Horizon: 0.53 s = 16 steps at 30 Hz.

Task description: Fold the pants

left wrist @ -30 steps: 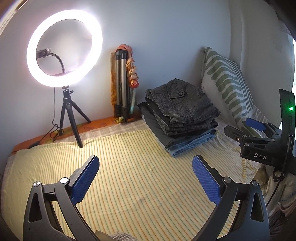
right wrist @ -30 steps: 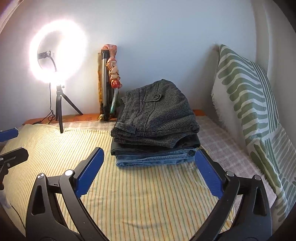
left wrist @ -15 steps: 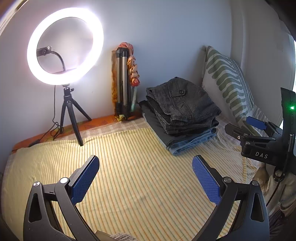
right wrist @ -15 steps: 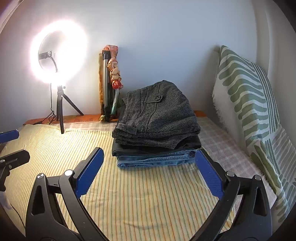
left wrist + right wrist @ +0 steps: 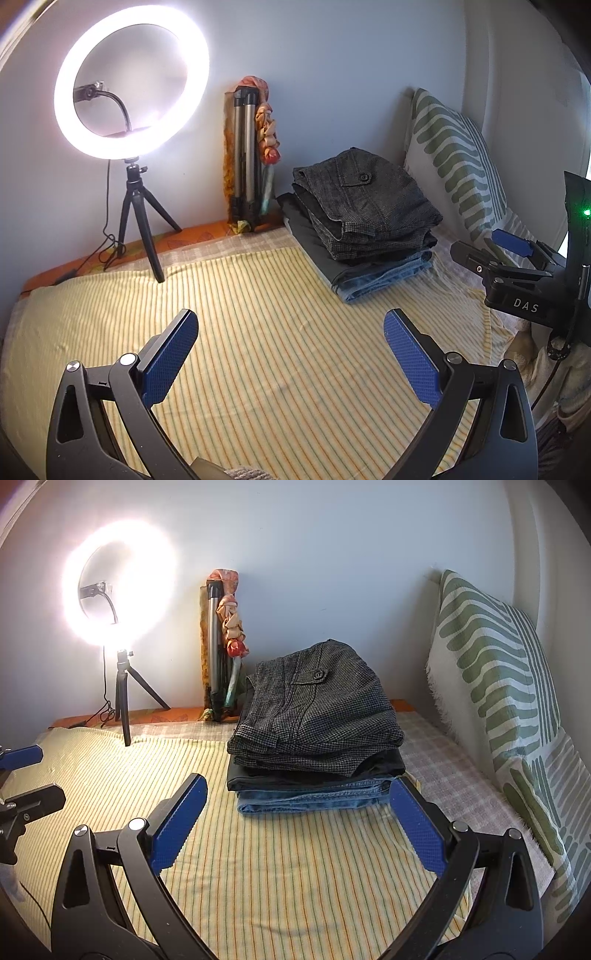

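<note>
Both the left gripper and right gripper hang spread and empty above the striped sheet. Beyond the right fingertips, the stack of folded pants looks slightly closer than a second ago, suggesting folding is finished.

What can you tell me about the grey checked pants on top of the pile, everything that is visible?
The grey checked pants are folded into a thick bundle of woven, wool-like cloth. A buttoned pocket flap faces up. They lie on top of the pile, on a dark folded garment that rests on folded blue jeans, on the striped yellow sheet. Both grippers are open and apart from them.
</note>
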Motion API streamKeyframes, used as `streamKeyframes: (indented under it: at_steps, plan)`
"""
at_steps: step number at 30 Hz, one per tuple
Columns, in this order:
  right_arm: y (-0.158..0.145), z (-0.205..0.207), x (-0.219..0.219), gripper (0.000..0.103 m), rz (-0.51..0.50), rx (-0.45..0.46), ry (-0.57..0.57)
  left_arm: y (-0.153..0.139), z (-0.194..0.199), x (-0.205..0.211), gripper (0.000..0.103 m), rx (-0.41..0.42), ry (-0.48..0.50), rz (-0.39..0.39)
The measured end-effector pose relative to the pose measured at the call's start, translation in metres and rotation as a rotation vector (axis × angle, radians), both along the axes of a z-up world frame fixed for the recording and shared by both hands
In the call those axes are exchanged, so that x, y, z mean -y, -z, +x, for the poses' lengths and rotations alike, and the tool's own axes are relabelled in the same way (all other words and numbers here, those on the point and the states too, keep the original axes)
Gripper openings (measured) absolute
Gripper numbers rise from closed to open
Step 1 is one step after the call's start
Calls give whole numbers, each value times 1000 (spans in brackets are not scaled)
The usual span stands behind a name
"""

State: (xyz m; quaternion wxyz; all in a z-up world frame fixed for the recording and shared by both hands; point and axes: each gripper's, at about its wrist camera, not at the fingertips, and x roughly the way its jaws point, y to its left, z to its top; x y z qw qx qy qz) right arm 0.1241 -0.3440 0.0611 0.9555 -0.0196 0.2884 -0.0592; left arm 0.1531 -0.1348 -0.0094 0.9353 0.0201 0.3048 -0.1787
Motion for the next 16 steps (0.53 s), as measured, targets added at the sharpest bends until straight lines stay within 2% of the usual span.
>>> streamKeyframes:
  at_steps: [12,16]
  plan:
    - [1,-1,-1,101,3,-2,-5,-5,-4,-5,100,42,-11,-18]
    - [2,0,-2,101,2,-3,-6,-5,-2,-6,101,20,-2,-30]
